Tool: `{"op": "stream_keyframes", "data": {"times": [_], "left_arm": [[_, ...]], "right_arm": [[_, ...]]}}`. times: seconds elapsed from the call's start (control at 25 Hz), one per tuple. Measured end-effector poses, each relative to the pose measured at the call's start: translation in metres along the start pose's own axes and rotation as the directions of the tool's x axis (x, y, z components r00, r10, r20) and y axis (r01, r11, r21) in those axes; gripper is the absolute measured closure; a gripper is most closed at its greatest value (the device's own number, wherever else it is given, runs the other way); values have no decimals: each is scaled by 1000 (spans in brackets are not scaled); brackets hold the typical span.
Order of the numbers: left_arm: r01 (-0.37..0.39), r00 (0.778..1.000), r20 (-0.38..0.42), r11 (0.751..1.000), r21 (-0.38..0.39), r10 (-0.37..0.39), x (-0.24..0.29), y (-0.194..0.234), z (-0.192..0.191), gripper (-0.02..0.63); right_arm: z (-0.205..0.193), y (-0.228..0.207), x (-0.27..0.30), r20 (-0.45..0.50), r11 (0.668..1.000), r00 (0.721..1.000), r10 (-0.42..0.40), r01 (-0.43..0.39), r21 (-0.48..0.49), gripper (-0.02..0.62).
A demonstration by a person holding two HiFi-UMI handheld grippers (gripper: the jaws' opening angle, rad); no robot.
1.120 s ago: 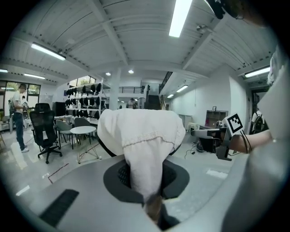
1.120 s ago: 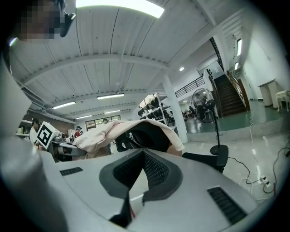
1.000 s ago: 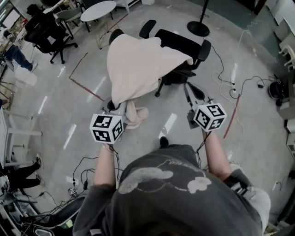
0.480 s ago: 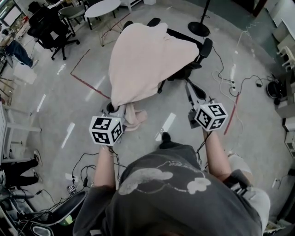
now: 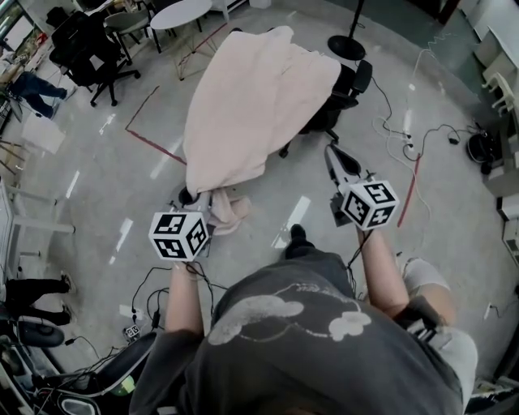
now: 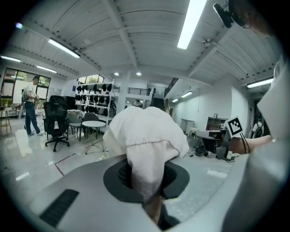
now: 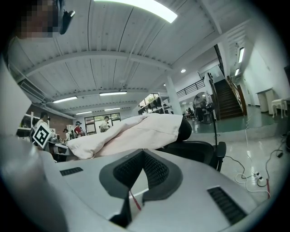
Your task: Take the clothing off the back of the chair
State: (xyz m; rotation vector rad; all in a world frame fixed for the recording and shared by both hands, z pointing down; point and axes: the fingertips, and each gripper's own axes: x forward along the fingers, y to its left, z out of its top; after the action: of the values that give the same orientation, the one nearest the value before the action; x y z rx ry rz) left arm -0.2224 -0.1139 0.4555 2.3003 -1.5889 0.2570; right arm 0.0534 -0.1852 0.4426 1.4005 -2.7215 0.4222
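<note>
A pale cream garment [image 5: 251,105] hangs stretched from the back of a black office chair [image 5: 347,85] down to my left gripper [image 5: 204,207], which is shut on its bunched lower edge. In the left gripper view the cloth [image 6: 145,136] fills the space between the pads of the left gripper [image 6: 146,176]. My right gripper [image 5: 331,154] hovers just right of the garment and short of the chair, jaws together and holding nothing. The right gripper view shows the right gripper [image 7: 142,154] pointing at the garment [image 7: 131,133] draped over the chair [image 7: 195,149].
Cables and a power strip [image 5: 409,142] trail over the floor to the right. A round stand base [image 5: 347,49] sits behind the chair. At the back left are another black chair [image 5: 81,49], a round white table [image 5: 182,12] and red floor tape [image 5: 150,138].
The garment has been drawn left and toward me and now uncovers more of the chair's right side. The left gripper has shifted left and nearer; the chair looks farther off.
</note>
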Motion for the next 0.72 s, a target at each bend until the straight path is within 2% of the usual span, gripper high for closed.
{"op": "stream_keyframes", "data": {"times": [0.52,0.72], "left_arm": [[-67,997,22,997,-33,67,-81,30,-24,586],[-64,998,22,998,-29,65,-109,32,-31,586]], "right_arm": [[-15,71,-11,0,999,999,43,-43,-17,603],[-26,101,-20,-11,998,998,60,-60,-21,603]]}}
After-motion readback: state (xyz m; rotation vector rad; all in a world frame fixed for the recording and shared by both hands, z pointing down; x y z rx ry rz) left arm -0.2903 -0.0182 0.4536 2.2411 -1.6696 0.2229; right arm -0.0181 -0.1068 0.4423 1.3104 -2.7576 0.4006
